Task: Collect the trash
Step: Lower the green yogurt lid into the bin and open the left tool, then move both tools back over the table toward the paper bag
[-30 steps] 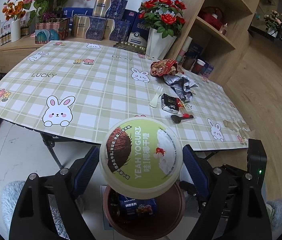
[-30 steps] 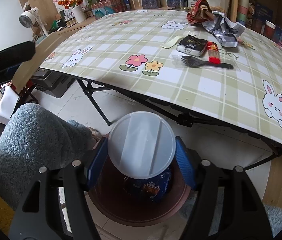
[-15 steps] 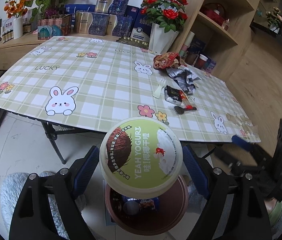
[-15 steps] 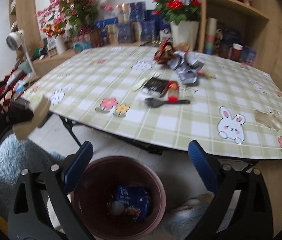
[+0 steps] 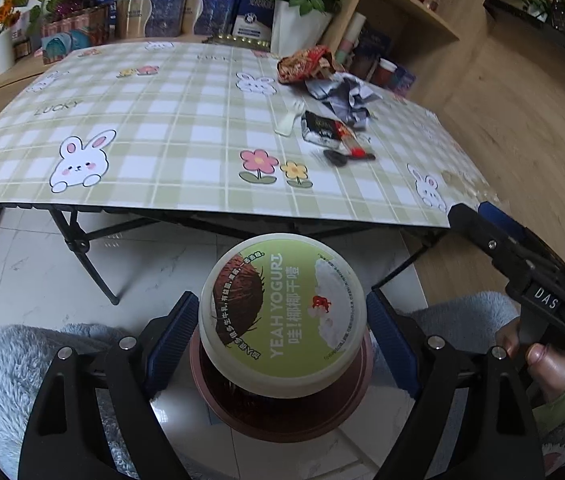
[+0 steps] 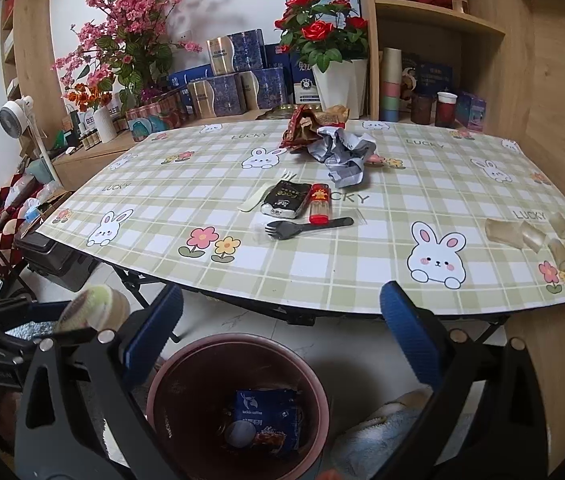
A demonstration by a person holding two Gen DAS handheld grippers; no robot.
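Yogurt tub (image 5: 282,314) clamped in left claw (image 5: 282,330), above bin (image 5: 282,412).

The yogurt tub (image 5: 282,312) reads "YEAH YOGURT"; the tablecloth (image 6: 362,240) reads "LUCKY".

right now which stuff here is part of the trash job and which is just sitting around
Job:
- yogurt tub, held in left gripper over the bin
- right gripper, open, empty
- black spork, wrappers, packet on table

Sitting around:
- rose pot
- gift boxes
- fan
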